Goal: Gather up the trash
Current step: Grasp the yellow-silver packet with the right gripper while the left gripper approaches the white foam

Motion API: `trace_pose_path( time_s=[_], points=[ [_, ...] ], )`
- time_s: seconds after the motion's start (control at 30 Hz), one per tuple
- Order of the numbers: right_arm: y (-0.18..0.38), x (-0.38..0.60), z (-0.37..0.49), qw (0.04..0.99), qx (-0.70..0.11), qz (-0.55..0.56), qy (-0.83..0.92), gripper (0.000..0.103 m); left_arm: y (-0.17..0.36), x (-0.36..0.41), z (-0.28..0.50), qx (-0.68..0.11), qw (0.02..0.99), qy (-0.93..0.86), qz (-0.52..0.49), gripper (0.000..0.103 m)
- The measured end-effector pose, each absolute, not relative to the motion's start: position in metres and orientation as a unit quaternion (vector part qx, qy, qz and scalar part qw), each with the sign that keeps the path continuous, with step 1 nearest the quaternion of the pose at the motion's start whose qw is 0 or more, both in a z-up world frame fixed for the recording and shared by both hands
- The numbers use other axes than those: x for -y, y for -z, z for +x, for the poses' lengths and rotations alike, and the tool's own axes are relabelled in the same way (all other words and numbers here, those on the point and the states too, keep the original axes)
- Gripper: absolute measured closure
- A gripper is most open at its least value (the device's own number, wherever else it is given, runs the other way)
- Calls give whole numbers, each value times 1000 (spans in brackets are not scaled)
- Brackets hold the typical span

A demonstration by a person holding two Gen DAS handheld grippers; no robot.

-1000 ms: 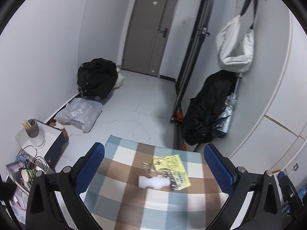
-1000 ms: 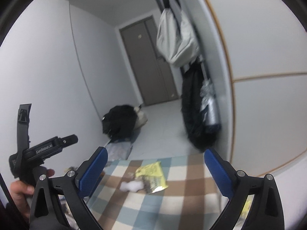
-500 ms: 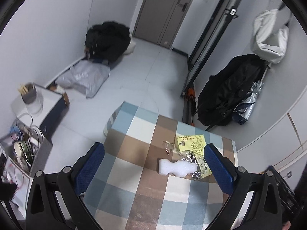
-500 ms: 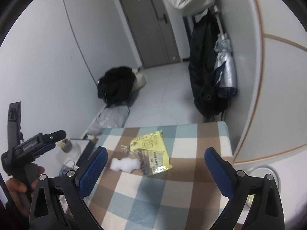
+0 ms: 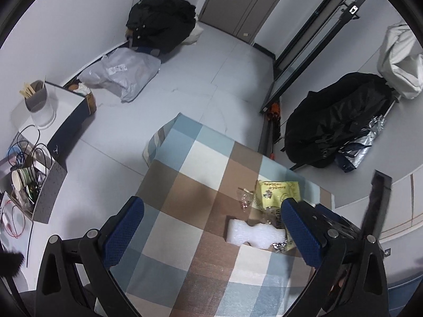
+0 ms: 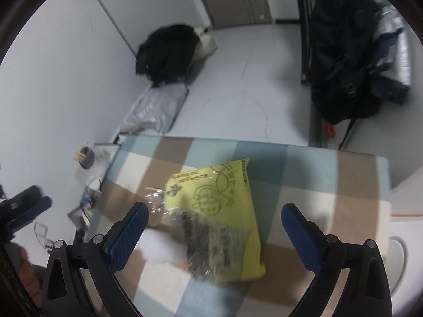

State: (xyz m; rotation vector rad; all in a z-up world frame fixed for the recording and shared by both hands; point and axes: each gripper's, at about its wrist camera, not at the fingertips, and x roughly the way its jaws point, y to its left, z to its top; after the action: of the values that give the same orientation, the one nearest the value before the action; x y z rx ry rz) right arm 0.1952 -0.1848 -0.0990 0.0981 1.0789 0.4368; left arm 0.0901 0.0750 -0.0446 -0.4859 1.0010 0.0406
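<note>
A yellow snack bag (image 6: 219, 211) lies on the checked tablecloth (image 6: 317, 169), with a white foam piece (image 6: 158, 251) and a clear crumpled wrapper (image 6: 156, 200) to its left. My right gripper (image 6: 211, 227) is open and hovers just above the bag, empty. In the left wrist view the bag (image 5: 277, 190), the foam piece (image 5: 253, 233) and the wrapper (image 5: 244, 200) lie at the right side of the cloth (image 5: 185, 185). My left gripper (image 5: 211, 227) is open and empty above the cloth, to the left of the trash.
A low shelf with a cup of sticks (image 5: 39, 103) and a box of cables (image 5: 26, 174) stands on the left. A grey parcel bag (image 5: 119, 71) and black bags (image 5: 161, 18) lie on the floor. A black bag (image 5: 335, 126) leans at the right wall.
Both grippers have tilted down and come closer to the table. The right gripper has dropped to just over the yellow bag. Both stay open.
</note>
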Motion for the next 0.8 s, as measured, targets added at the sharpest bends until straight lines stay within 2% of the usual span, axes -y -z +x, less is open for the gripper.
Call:
trace_pose_path(
  time_s=[0.13, 0.27, 0.37, 0.4, 0.53, 0.6, 0.63, 0.8],
  points=[
    [117, 172, 208, 820, -532, 30, -208, 6, 53, -76, 96, -489, 845, -30, -217, 2],
    [127, 155, 207, 817, -538, -30, -205, 18, 55, -83, 100, -488, 847, -53, -204, 2],
    [131, 147, 204, 811, -542, -68, -207, 31, 61, -83, 107, -501, 839, -53, -207, 2],
    [131, 145, 203, 814, -538, -80, -205, 39, 64, -82, 109, -506, 835, -52, -209, 2],
    [130, 144, 200, 814, -534, -109, -201, 55, 70, -72, 114, -520, 828, -42, -205, 2],
    [130, 146, 199, 814, -533, -115, -202, 72, 71, -65, 116, -526, 826, -38, -196, 2],
    [130, 148, 200, 813, -533, -114, -205, 77, 71, -61, 117, -530, 825, -33, -192, 2],
    [119, 168, 207, 821, -530, -69, -201, 88, 79, -42, 116, -550, 817, 2, -173, 2]
  ],
)
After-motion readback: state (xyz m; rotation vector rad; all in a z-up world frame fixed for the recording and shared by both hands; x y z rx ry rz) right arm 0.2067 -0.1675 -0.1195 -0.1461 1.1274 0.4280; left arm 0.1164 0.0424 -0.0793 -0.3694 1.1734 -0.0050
